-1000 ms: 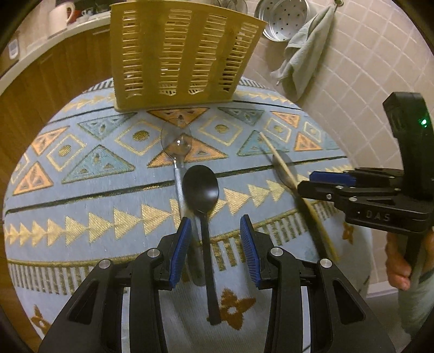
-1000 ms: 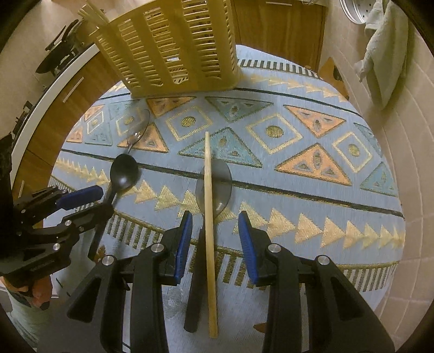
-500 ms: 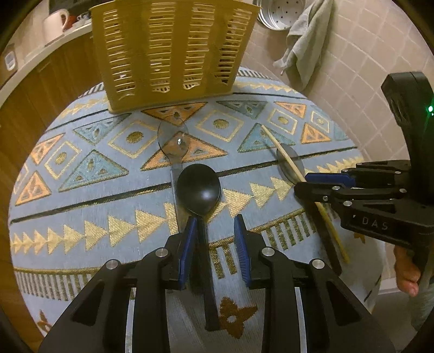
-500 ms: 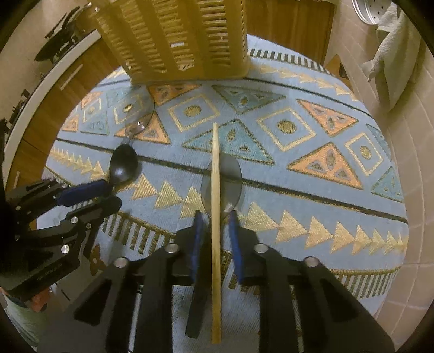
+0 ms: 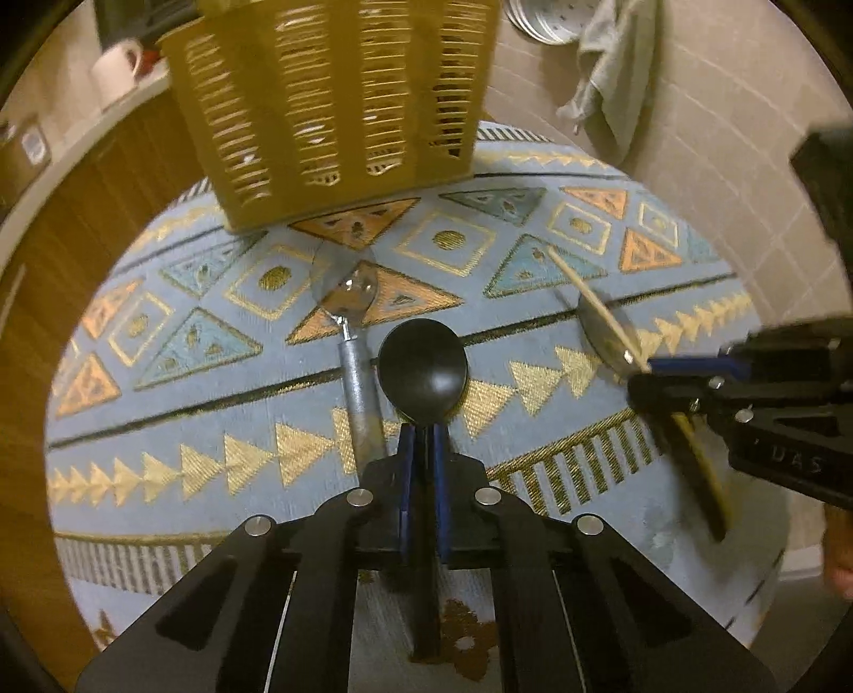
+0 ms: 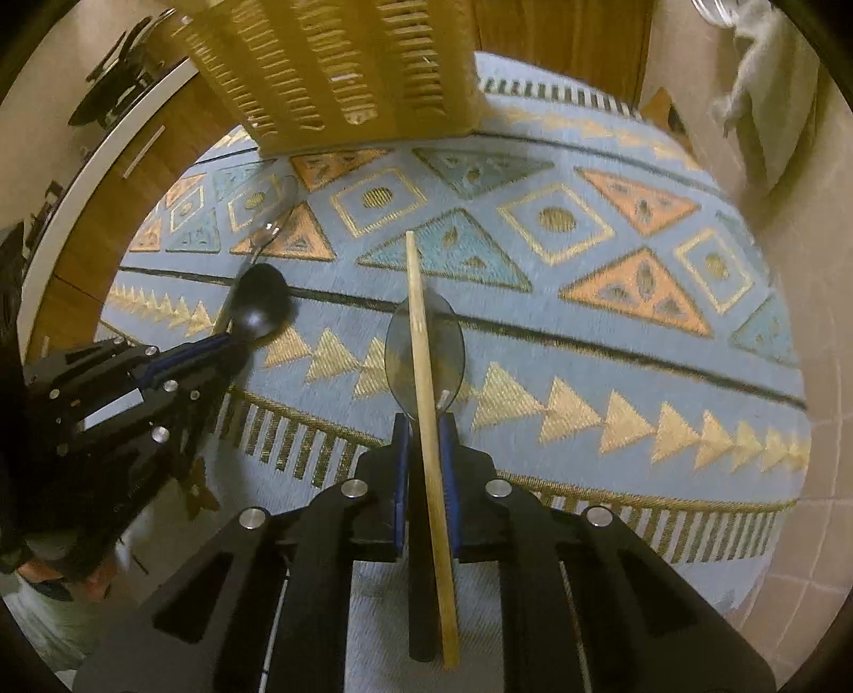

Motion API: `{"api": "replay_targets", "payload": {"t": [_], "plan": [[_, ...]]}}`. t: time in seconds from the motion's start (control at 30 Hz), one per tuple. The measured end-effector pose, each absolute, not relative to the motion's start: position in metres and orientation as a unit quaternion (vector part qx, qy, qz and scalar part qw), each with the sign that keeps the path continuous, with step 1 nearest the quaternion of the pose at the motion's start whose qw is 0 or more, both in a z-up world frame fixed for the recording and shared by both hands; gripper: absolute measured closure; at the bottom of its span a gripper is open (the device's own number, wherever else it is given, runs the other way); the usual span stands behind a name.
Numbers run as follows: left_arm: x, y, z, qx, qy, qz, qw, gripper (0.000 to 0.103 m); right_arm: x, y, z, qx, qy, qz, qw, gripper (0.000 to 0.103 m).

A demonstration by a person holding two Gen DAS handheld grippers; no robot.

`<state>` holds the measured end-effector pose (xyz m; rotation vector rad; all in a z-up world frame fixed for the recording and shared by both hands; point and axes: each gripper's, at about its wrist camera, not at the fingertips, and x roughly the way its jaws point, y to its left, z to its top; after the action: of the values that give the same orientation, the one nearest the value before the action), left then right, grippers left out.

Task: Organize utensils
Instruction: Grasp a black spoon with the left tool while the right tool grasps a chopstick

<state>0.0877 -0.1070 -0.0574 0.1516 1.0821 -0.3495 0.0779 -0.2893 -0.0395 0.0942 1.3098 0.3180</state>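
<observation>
A black spoon [image 5: 421, 373] lies on the patterned blue cloth [image 5: 160, 426], and my left gripper [image 5: 421, 432] is shut on its handle just behind the bowl. Left of it lies a clear-bowled spoon with a grey handle [image 5: 360, 394]. My right gripper [image 6: 425, 421] is closing its jaws on a wooden chopstick [image 6: 421, 341] together with the dark handle of a second clear-bowled spoon [image 6: 453, 346]; the pads press both. In the right wrist view the left gripper [image 6: 224, 346] and black spoon [image 6: 261, 306] show at the left. The right gripper [image 5: 640, 378] shows in the left wrist view.
A slotted yellow utensil basket [image 5: 330, 106] stands at the far side of the cloth. A tiled wall with a hanging grey towel [image 5: 608, 69] and a metal colander [image 5: 538, 21] is at the right. A wooden counter with a white mug [image 5: 114, 66] is at the left.
Both grippers were open around their utensils and have shut: the left on the black spoon's handle, the right on the chopstick and the dark spoon handle. The left gripper moved slightly forward and down.
</observation>
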Motion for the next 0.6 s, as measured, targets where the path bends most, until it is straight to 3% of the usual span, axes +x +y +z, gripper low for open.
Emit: {"api": "replay_targets", "payload": {"t": [0.13,0.6], "plan": [[0.085,-0.099,-0.057,0.056,0.513,-0.182,0.837,0.099,0.078,-0.299,-0.041,0.075,0.611,0.153,0.773,0.093],[0.084,-0.102,-0.057,0.063,0.511,-0.185,0.837,0.099,0.087,-0.288,-0.032,0.028,0.601,0.142,0.786,0.093]]}}
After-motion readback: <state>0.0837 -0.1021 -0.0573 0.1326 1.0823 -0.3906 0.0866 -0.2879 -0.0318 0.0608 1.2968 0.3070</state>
